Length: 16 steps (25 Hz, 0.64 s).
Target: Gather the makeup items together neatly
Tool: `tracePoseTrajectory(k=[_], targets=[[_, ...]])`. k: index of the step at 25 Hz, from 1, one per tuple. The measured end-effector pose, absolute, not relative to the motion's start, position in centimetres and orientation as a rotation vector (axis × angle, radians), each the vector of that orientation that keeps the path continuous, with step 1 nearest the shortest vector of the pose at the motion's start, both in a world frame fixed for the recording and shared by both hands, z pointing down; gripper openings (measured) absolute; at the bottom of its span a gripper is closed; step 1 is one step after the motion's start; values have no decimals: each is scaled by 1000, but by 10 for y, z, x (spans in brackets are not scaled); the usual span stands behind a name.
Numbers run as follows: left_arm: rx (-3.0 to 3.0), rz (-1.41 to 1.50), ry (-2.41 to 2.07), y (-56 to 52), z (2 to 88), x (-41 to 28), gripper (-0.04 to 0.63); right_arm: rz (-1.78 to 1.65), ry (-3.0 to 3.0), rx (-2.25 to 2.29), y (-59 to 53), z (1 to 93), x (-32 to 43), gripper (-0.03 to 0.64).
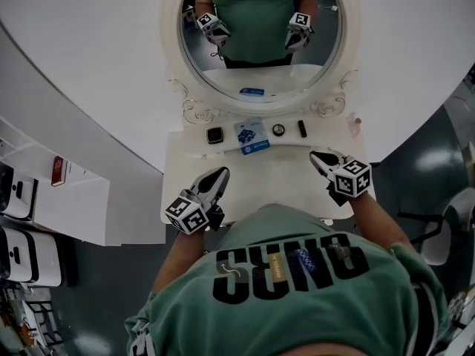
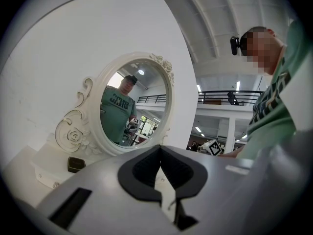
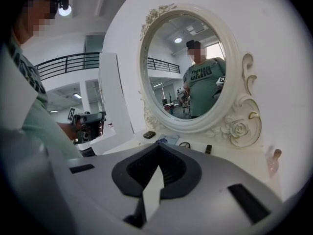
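Both jaws are clenched shut on nothing: left gripper (image 1: 221, 173) over the vanity table's (image 1: 274, 180) front-left corner, right gripper (image 1: 316, 156) by its right edge. The makeup items line the back edge: black compact (image 1: 215, 135), blue packet (image 1: 251, 133), round tin (image 1: 278, 130), black stick (image 1: 302, 128). A pink bottle (image 1: 355, 124) sits at the back-right corner. Bare top lies between.
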<state>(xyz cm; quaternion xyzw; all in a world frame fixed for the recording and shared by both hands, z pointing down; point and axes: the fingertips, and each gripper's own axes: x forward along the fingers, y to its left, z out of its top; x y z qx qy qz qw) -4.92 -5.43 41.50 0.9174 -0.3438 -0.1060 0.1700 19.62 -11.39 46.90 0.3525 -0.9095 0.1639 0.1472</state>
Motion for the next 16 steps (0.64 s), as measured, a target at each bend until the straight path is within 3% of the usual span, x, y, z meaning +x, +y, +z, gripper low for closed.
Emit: tracePoseTrajectory(k=[16], targets=[[2618,-292,-972,-54,412,-51,9,479,-2612,1011,-112,472,195,-8]])
